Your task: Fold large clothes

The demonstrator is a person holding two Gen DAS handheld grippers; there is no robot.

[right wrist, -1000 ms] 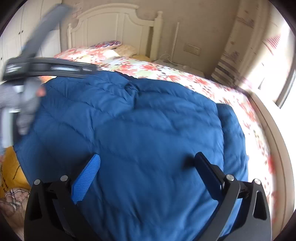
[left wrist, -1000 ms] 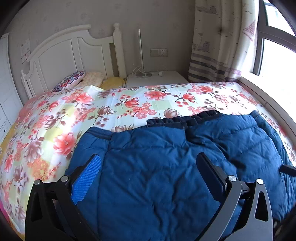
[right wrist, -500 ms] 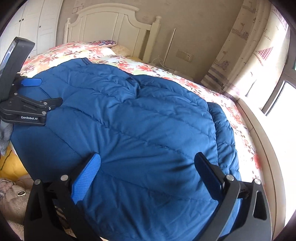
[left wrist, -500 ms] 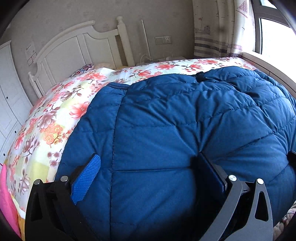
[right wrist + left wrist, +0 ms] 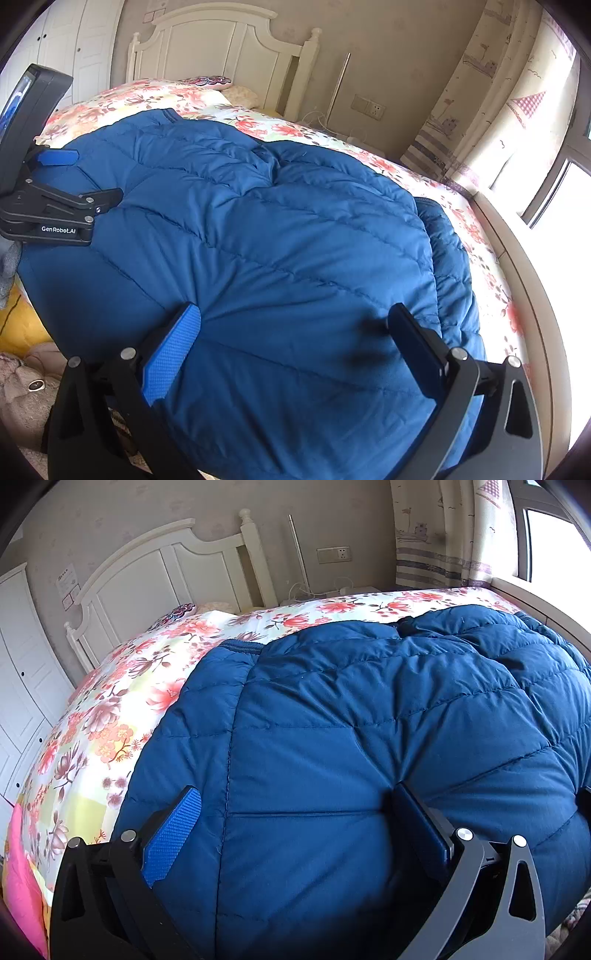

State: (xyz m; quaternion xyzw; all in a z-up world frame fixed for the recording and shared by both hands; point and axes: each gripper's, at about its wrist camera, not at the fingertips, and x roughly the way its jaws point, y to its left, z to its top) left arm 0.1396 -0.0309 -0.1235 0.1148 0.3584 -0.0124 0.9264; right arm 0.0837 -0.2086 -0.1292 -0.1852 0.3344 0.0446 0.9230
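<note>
A large blue quilted down jacket lies spread over the near part of the bed; it also fills the right wrist view. My left gripper is open, its fingers wide apart low over the jacket's near left edge, the right finger pressing into the padding. My right gripper is open, low over the jacket's near right part. The left gripper also shows at the far left of the right wrist view, its fingers apart at the jacket's edge. Neither gripper holds fabric.
The bed has a floral cover and a white headboard. A pillow lies at the head. A curtain and window ledge run along the right. Clothes lie heaped on the floor.
Both grippers have dropped lower and nearer to the jacket's front edge. The jacket now fills more of both views. Both stay open.
</note>
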